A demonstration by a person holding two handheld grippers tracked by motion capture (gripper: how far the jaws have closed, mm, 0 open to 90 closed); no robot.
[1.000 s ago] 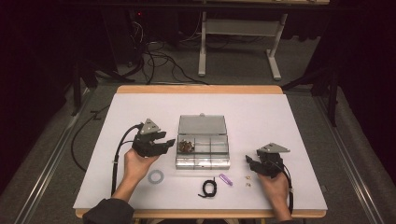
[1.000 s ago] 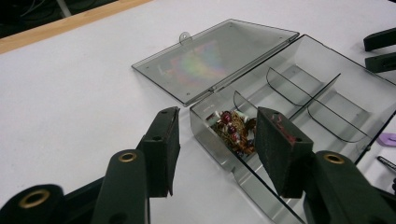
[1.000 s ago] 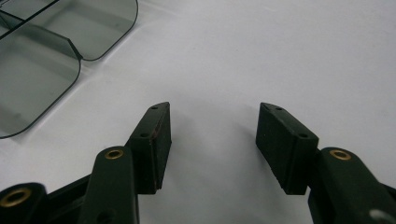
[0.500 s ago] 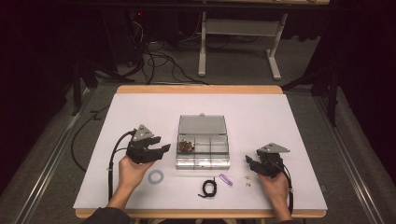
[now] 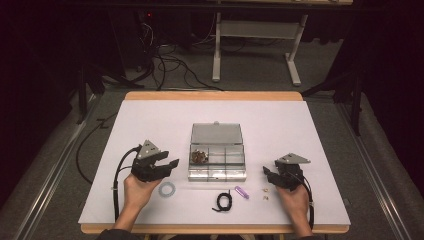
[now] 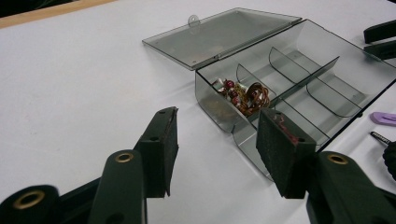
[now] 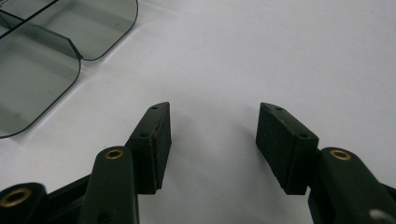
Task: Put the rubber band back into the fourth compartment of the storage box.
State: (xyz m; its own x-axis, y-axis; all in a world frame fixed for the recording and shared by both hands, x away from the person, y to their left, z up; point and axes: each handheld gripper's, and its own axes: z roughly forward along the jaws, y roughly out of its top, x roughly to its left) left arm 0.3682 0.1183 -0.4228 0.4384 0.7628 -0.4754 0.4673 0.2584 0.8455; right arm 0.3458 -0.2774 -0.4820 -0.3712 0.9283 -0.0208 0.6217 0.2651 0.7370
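1. The left hand-held gripper (image 5: 167, 165) hangs released, nothing between its pads, just left of the clear smoky plastic compartment box (image 5: 217, 161) and just above the pale blue ring (image 5: 167, 189) on the white worktop (image 5: 150, 125). The right hand-held gripper (image 5: 270, 175) is released too, resting low beside the box's right end.
2. The box sits mid-worktop with its lid (image 6: 219, 35) laid flat behind it; a tangle of red-brown beaded jewellery (image 6: 243, 93) fills the rear-left compartment, the others look bare.
3. The step in hand is probably fetching the next small item for sorting. The ring is nearest: tip the left jaws down and straddle its rim.
4. A black cord loop (image 5: 222, 201), a small purple clip (image 5: 242, 193) and two tiny pale studs (image 5: 264, 193) lie in front of the box; pinch these low and slowly, since flat pieces slide.
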